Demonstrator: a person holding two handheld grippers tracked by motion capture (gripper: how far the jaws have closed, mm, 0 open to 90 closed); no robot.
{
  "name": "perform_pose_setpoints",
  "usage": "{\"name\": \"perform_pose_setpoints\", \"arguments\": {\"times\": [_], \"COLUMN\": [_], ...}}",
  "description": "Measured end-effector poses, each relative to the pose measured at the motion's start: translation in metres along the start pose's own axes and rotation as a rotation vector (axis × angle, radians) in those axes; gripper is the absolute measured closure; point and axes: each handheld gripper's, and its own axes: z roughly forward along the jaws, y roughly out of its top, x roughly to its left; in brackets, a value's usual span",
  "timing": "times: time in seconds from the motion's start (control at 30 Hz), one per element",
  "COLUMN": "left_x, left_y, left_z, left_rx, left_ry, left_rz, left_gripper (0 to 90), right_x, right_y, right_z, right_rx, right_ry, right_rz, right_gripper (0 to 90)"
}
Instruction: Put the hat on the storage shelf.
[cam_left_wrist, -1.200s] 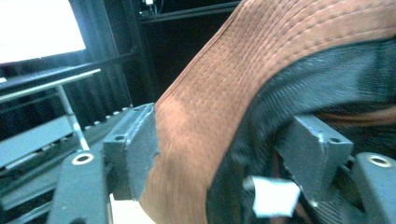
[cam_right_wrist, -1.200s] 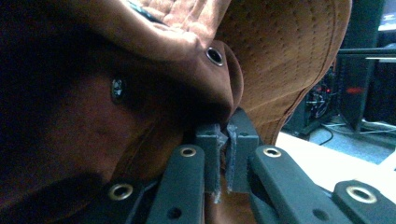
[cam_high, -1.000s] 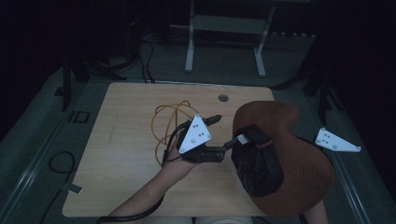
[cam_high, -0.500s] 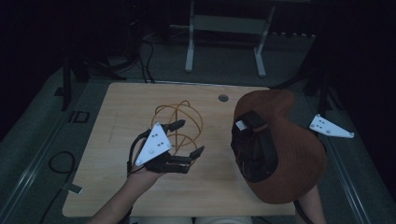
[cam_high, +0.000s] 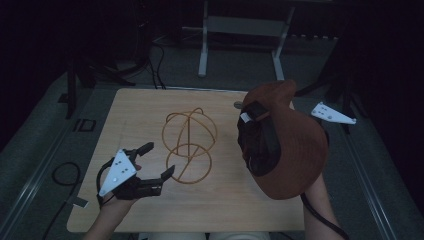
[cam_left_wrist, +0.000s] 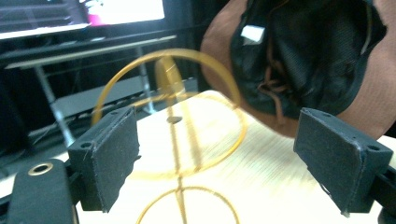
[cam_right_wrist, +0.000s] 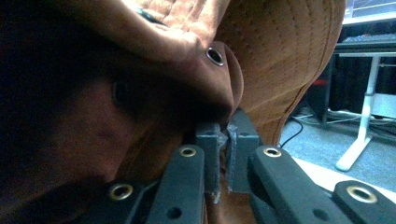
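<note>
A brown cap (cam_high: 295, 145) with a dark lining hangs above the right side of the wooden table (cam_high: 140, 105). My right gripper (cam_right_wrist: 227, 135) is shut on its brown fabric (cam_right_wrist: 280, 46); that gripper's grey plate (cam_high: 332, 112) sticks out past the cap. An orange wire frame of rings (cam_high: 190, 145) stands upright mid-table. My left gripper (cam_high: 161, 158) sits low at the front left, pointing at the frame, a short way from it. Its jaws have just been opening and are open, with nothing between them. Past the left gripper (cam_left_wrist: 219, 154) rise the wire frame (cam_left_wrist: 173, 112) and the cap (cam_left_wrist: 369, 70).
A small round grommet (cam_high: 239, 105) sits in the tabletop near the far edge. Behind the table stands a white desk frame (cam_high: 240, 25). Cables (cam_high: 62, 172) lie on the floor at the left. A lit screen (cam_left_wrist: 84, 11) glows in the background.
My left gripper has let go near the cap and swung left and toward the front edge, sinking lower. The cap moved a little right, leaving the wire frame uncovered.
</note>
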Motion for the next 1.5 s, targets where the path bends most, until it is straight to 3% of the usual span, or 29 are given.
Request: {"name": "perform_pose_setpoints", "arguments": {"times": [0.17,0.27,0.5,0.6,0.97,1.17,1.27,1.5], "left_x": [0.014,0.021,0.037,0.039,0.045,0.048,0.048,0.05], "left_y": [-0.032,-0.052,-0.096,-0.108,-0.12,-0.125,-0.126,-0.126], "left_z": [-0.011,-0.015,-0.015,-0.017,-0.029,-0.03,-0.031,-0.033], "left_rx": [0.055,0.054,0.108,0.117,0.093,0.1,0.101,0.096], "left_ry": [0.058,0.107,0.177,0.21,0.261,0.265,0.267,0.269], "left_rz": [0.005,0.001,-0.049,-0.064,-0.109,-0.111,-0.108,-0.117], "left_gripper": [15.0,15.0,15.0,15.0,15.1,15.1,15.1,15.1], "right_x": [0.0,0.002,0.009,0.013,0.03,0.056,0.069,0.092], "right_y": [0.006,0.009,0.012,0.015,0.036,0.052,0.049,0.034], "right_z": [0.016,0.024,0.043,0.051,0.087,0.122,0.138,0.172], "right_rx": [0.007,0.005,0.005,0.011,-0.001,-0.002,0.03,0.134], "right_ry": [0.002,-0.001,0.008,0.014,0.022,0.081,0.129,0.173], "right_rz": [-0.005,-0.007,-0.009,-0.011,-0.024,-0.027,-0.033,-0.059], "right_gripper": [85.4,85.4,85.4,85.4,85.4,85.2,85.0,84.0]}}
